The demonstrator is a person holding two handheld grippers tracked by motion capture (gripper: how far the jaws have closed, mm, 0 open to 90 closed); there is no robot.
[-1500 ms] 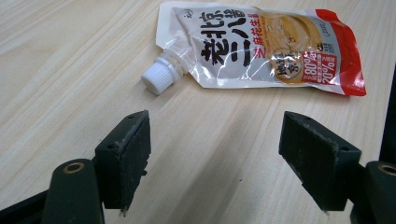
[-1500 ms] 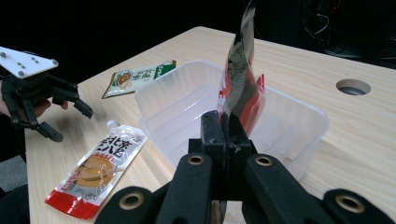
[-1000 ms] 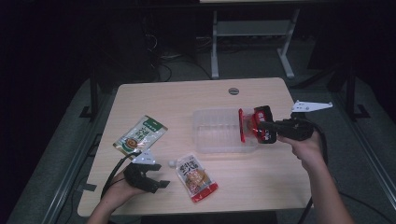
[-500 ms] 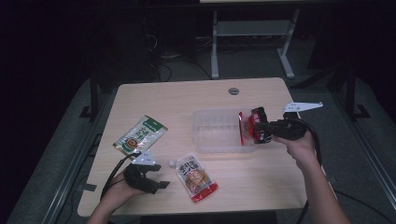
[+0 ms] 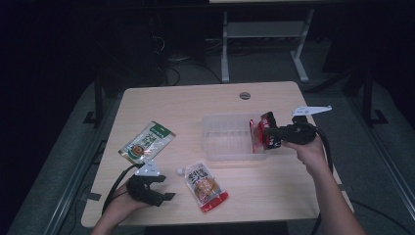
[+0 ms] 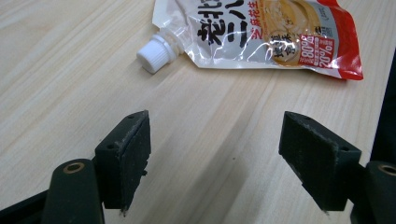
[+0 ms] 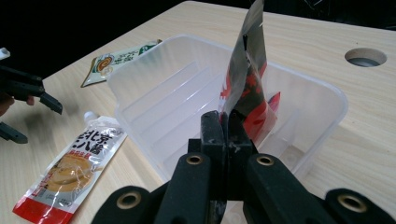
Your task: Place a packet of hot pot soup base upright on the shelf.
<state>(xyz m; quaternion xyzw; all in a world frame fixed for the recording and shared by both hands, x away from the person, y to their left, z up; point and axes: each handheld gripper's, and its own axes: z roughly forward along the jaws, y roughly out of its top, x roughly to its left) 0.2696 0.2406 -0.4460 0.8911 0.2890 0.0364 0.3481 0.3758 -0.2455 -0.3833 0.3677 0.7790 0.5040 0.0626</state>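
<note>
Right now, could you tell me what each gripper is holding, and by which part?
The right gripper pinches the red-and-black pouch by its lower edge, over the clear bin. The left gripper holds nothing.

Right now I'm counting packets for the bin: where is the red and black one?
In the high view, the red and black packet hangs in the right gripper, inside the right end of the clear bin.

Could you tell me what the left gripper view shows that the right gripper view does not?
The left gripper view alone gives the left gripper from behind, jaws apart over bare table, and the spouted pouch's white cap close up. The right gripper view alone gives the right gripper shut on a red and black packet over the clear plastic bin, plus the green pouch. Both share the spouted pouch and the table.
</note>
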